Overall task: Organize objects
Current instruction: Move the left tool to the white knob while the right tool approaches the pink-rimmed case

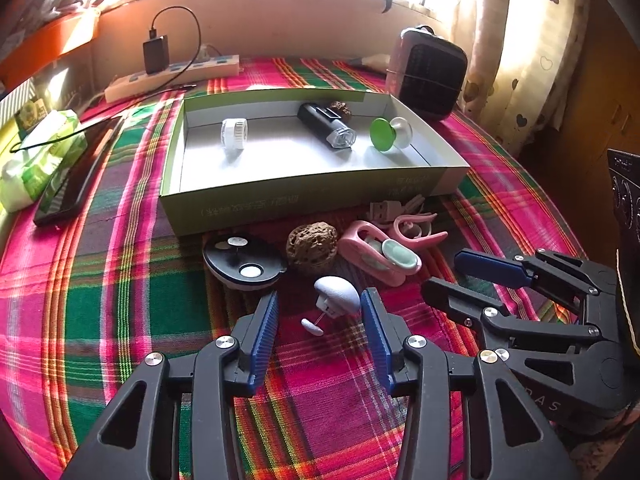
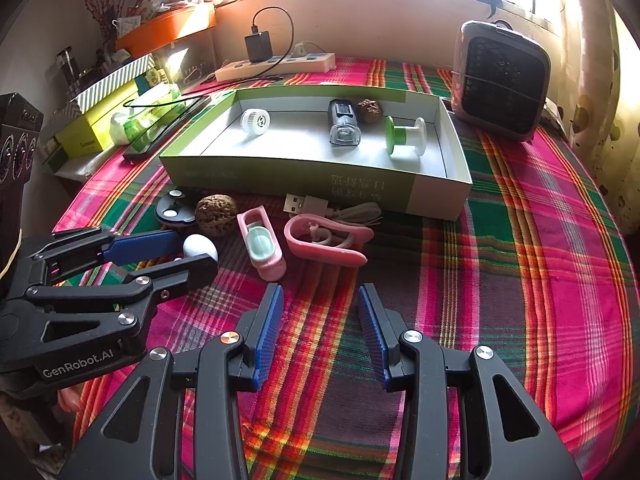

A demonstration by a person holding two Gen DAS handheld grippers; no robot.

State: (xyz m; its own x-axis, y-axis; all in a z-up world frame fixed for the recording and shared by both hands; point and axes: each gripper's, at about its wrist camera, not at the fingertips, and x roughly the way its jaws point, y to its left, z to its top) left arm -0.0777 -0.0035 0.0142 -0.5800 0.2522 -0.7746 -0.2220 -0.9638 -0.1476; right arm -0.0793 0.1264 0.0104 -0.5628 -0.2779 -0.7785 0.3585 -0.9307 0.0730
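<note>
1. Right wrist view gives the only print I can read: "GenRobot.AI" in white on the body of the left gripper [image 2: 192, 252]. The green side of the box [image 2: 280, 178] carries pale characters too, but upside down and too faint to make out.
2. The plaid cloth [image 2: 520, 260], pink, green and orange, covers the whole surface; a sunlit window runs along the back wall, with a curtain at the right.
3. On the cloth sit the shallow box, a grey fan heater [image 2: 502, 80] behind its right corner, and a white power strip [image 2: 276, 66] with a black charger plugged in.
4. Inside the box: a white round cap [image 2: 255, 121], a black and clear device [image 2: 343, 122], a walnut [image 2: 369, 111] and a green-and-white spool [image 2: 404, 136].
5. In front of the box lie a second walnut [image 1: 312, 246], a black oval case [image 1: 244, 260], pink clips [image 1: 380, 256] and a USB cable [image 2: 320, 204].
6. The small white gadget [image 1: 336, 294] lies on the cloth right between the left gripper's blue pads, which stand clear of it (jaws apart, gripping nothing).
7. The right gripper [image 2: 320, 320] hangs half open over bare cloth, empty, the pink clips just ahead of it.
</note>
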